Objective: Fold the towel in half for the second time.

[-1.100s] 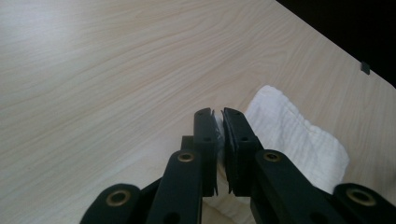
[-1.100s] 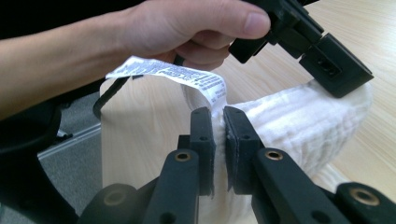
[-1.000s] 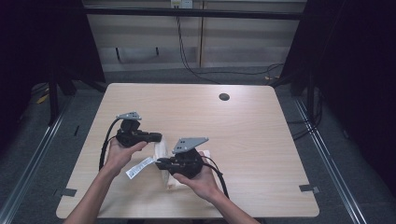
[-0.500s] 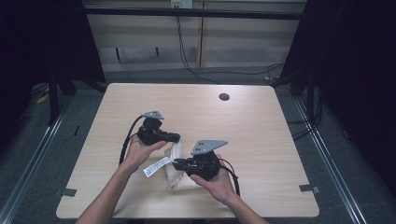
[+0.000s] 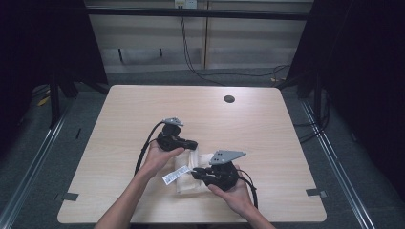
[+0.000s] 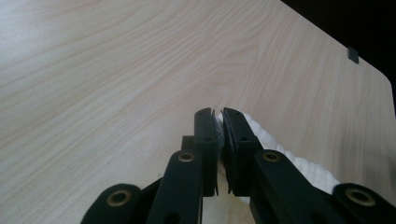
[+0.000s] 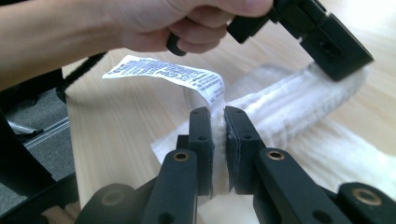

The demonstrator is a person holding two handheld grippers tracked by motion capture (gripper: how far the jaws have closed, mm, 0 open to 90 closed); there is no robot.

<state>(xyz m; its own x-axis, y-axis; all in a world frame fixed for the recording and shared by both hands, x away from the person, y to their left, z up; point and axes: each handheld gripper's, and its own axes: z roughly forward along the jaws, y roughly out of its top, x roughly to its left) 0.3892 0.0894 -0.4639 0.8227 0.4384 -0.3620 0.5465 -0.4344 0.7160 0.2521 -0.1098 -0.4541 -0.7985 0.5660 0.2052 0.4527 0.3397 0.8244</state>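
Observation:
A folded white towel [image 5: 188,179] with a printed care label [image 5: 173,175] lies on the wooden table [image 5: 124,109] near its front edge. My left gripper [image 5: 193,144] is shut on the towel's far edge; in the left gripper view the white cloth [image 6: 280,151] is pinched between the jaws of that gripper [image 6: 219,122]. My right gripper [image 5: 196,172] is shut on the towel's near-left edge by the label. The right gripper view shows its own gripper [image 7: 217,116] clamping the thick cloth [image 7: 289,105], the label [image 7: 163,72] curling up behind, and the left gripper [image 7: 341,63] biting the towel farther off.
A small round dark hole [image 5: 229,99] sits near the table's far edge. Cables trail from both grippers across the table. Dark floor and metal rails surround the table. Bare wood [image 6: 116,70] stretches ahead of the left gripper.
Both hands have shifted to the right across the table, drawing the towel with them. The left gripper has moved furthest, from the table's left part toward its middle.

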